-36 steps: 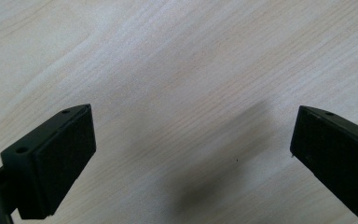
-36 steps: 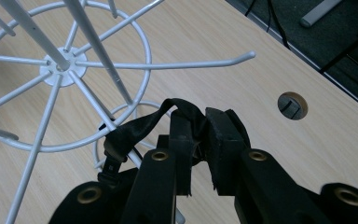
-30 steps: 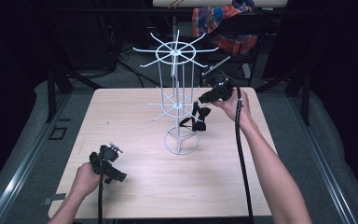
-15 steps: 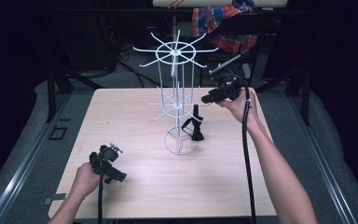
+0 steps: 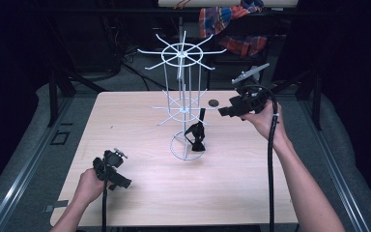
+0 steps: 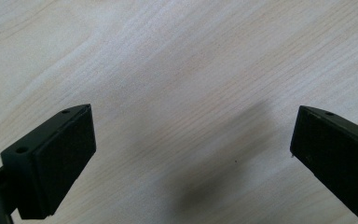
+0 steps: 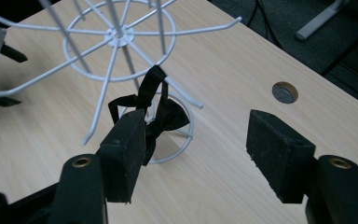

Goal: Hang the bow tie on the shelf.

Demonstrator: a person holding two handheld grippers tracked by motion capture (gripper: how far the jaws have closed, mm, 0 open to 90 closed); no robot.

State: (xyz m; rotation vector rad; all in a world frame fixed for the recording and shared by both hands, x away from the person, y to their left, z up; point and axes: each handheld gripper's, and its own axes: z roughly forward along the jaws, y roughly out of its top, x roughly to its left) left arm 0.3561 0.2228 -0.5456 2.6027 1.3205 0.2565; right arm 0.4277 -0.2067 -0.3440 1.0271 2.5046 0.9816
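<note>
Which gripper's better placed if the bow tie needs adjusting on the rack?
Right. The right gripper hangs open beside the rack, jaws facing the bow tie hung on a lower prong. The left gripper sits at the near table edge, open over bare wood.

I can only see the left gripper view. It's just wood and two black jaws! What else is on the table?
Observer: In the high view, a white wire rack stands in the middle of the table.
Operator: Is anything hanging on it?
Observer: Yes, a black bow tie hangs by its strap from one of the rack's lower arms.
Operator: Is somebody grabbing it?
Observer: No. The right hand-held gripper is open and apart from the bow tie, pointing towards it.
</note>
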